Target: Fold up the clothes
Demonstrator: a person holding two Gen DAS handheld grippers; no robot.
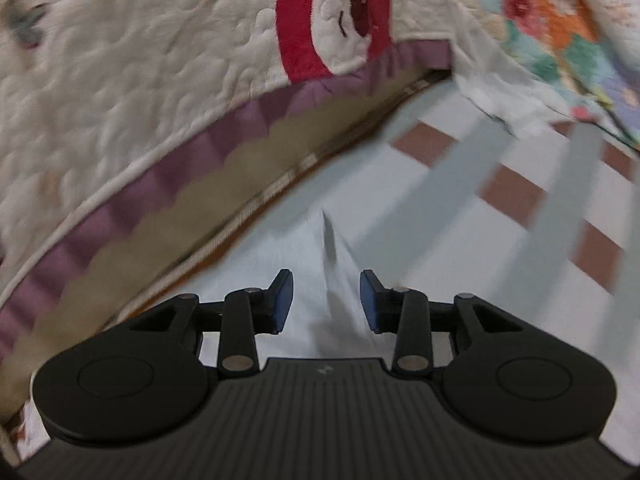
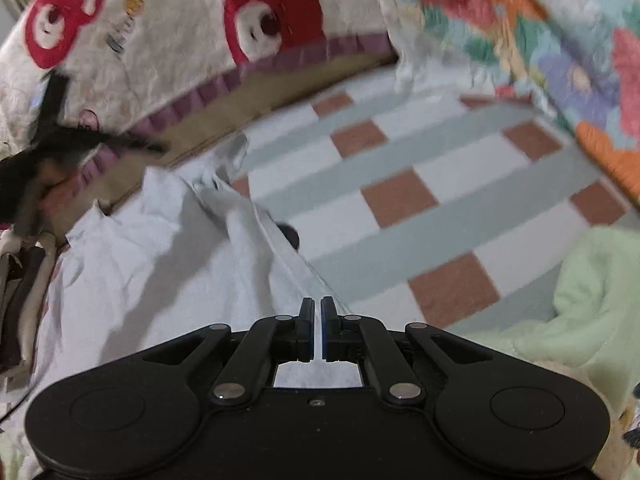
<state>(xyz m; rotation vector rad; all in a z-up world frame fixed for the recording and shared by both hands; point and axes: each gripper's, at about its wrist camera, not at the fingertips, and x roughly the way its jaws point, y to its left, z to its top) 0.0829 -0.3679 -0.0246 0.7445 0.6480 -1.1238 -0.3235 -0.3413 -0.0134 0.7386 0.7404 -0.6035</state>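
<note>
Over the checked sheet (image 1: 460, 208), both grippers tilt downward: left gripper (image 1: 326, 300) partly spread, a white garment (image 1: 304, 248) ridge between its pads untouched; right gripper (image 2: 314, 328) a slit apart above that garment.

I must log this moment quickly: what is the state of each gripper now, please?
Left gripper: open, nothing gripped; the white garment lies under it.
Right gripper: jaws slightly apart; whether they pinch the garment cannot be told.

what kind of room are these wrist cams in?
Probably a bedroom, the work done on a bed: a checked sheet as the surface, a quilted bear-print blanket, a floral quilt, and a white garment laid out for folding.
</note>
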